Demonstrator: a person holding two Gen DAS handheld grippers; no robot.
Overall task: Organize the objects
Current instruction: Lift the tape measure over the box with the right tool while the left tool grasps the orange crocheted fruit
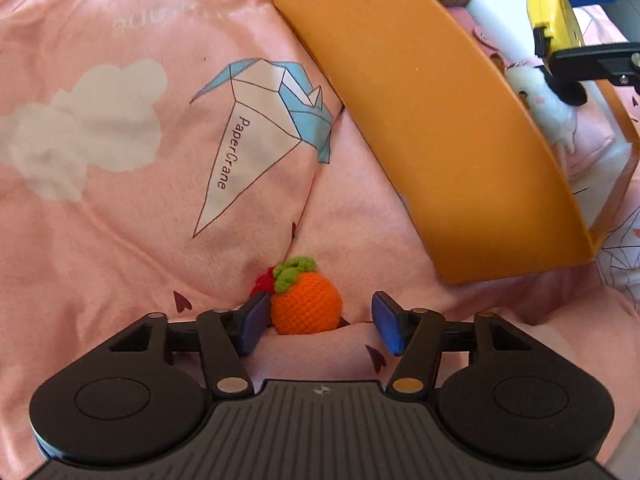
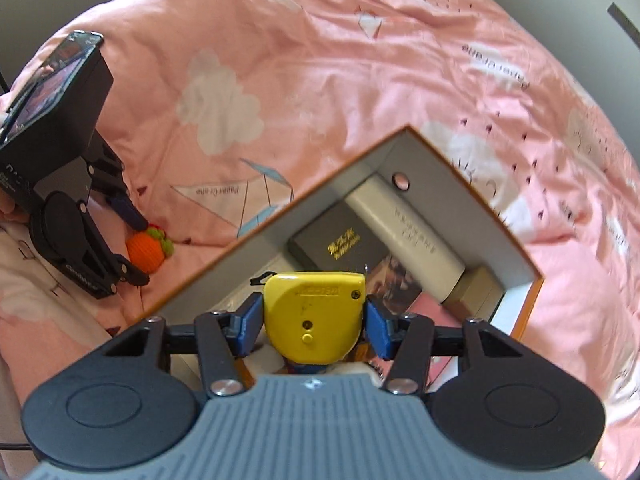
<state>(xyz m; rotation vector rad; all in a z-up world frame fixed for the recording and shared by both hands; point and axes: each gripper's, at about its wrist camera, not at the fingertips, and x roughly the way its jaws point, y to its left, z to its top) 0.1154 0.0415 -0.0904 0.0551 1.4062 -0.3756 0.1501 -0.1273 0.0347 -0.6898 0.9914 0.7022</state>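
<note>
An orange crocheted fruit (image 1: 306,306) with a green top lies on the pink bedspread. My left gripper (image 1: 320,328) is open around it, its left pad touching the fruit, the right pad apart. It also shows in the right wrist view (image 2: 146,254). My right gripper (image 2: 314,326) is shut on a yellow tape measure (image 2: 314,316) and holds it over the orange box (image 2: 412,136). The tape measure also shows in the left wrist view (image 1: 550,12), above the box (image 1: 420,92).
The box holds a white tube (image 2: 404,232), a dark grey carton (image 2: 336,246), a beige block (image 2: 476,288) and a white plush toy (image 1: 540,100). A red crocheted piece (image 1: 262,282) sits behind the fruit. Pink bedding (image 1: 100,200) lies all around.
</note>
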